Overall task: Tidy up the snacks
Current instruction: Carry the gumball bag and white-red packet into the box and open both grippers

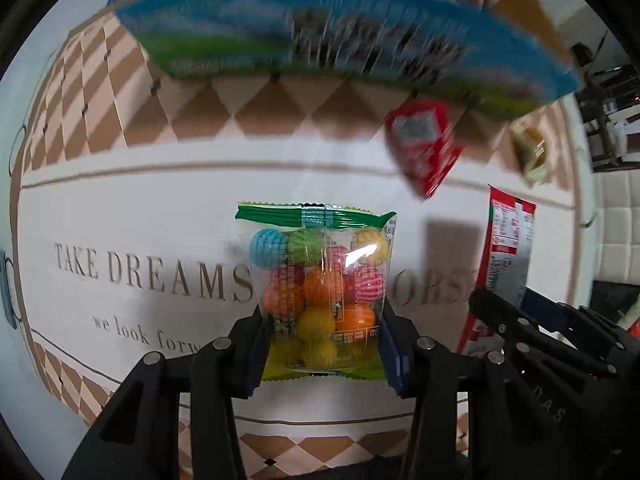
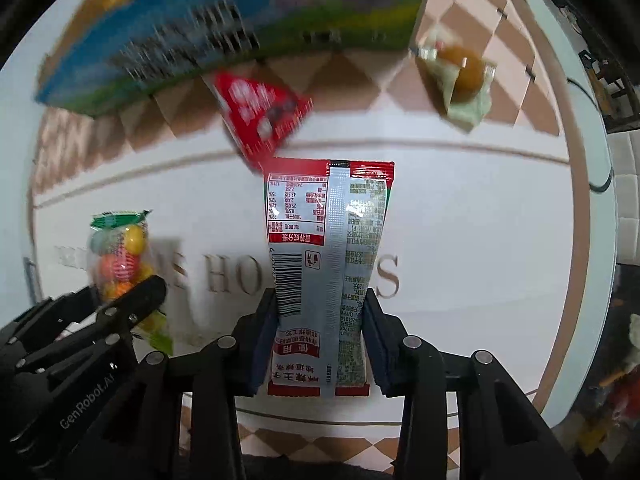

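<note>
Clearly, a clear packet of colored candy balls (image 1: 322, 292) sits clamped upright in the left claw (image 1: 320, 344), held above the desk (image 1: 140, 208), while the right claw (image 2: 320, 344) grips a red and silver snack sachet (image 2: 326, 264) by its lower half (printed back side facing the camera). Beyond them on the desk lie a small red packet (image 2: 260, 114) and a pale wrapped brown snack (image 2: 460, 80), well apart, near a blurred blue and green box (image 1: 320, 36).
</note>
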Motion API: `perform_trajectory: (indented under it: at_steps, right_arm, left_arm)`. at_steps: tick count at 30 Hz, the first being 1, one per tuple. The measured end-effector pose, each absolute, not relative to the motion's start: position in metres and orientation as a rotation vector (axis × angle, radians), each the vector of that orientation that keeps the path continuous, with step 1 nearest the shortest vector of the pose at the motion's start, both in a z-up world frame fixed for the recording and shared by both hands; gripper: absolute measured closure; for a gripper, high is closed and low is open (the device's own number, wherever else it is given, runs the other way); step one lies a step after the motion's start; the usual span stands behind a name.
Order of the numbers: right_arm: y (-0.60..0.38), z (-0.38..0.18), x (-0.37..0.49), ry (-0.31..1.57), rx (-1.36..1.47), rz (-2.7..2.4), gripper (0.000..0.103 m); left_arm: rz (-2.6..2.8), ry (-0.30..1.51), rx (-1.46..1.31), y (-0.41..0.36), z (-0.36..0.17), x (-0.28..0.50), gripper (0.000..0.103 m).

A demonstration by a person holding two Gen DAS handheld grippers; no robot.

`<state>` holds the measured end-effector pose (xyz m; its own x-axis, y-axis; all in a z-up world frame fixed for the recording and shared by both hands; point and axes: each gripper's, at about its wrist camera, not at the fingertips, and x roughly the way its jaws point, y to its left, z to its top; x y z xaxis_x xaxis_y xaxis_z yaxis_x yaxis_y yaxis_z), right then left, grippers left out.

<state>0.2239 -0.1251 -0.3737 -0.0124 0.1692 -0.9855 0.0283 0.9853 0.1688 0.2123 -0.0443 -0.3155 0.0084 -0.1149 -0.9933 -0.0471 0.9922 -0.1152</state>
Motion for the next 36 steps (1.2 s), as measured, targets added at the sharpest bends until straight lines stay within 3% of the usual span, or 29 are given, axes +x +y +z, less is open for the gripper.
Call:
perform_trajectory:
  at_steps: [10, 16, 27, 36]
  right_arm:
    - [-0.153, -0.246, 0.284, 1.366, 0.276, 0.205, 0.06]
    - [-0.157, -0.195, 0.36, 1.271, 0.257, 0.207, 0.06]
    - [-0.169, -0.252, 0.476, 1.377, 0.203, 0.115, 0.06]
    - [-0.174, -0.3, 0.52, 1.507, 0.174, 0.089, 0.059]
  left_arm:
    - [-0.141, 1.397, -0.226, -0.041, -0.213, 0.274, 0.059]
    - [-0.124, 1.363, -0.201, -0.028, -0.191, 0.339, 0.059]
    - [-0.13, 1.495, -0.192, -0.029, -0.238, 0.458, 0.059]
    - [-0.081, 1.611, -0.162, -0.032, -0.283, 0.514, 0.058]
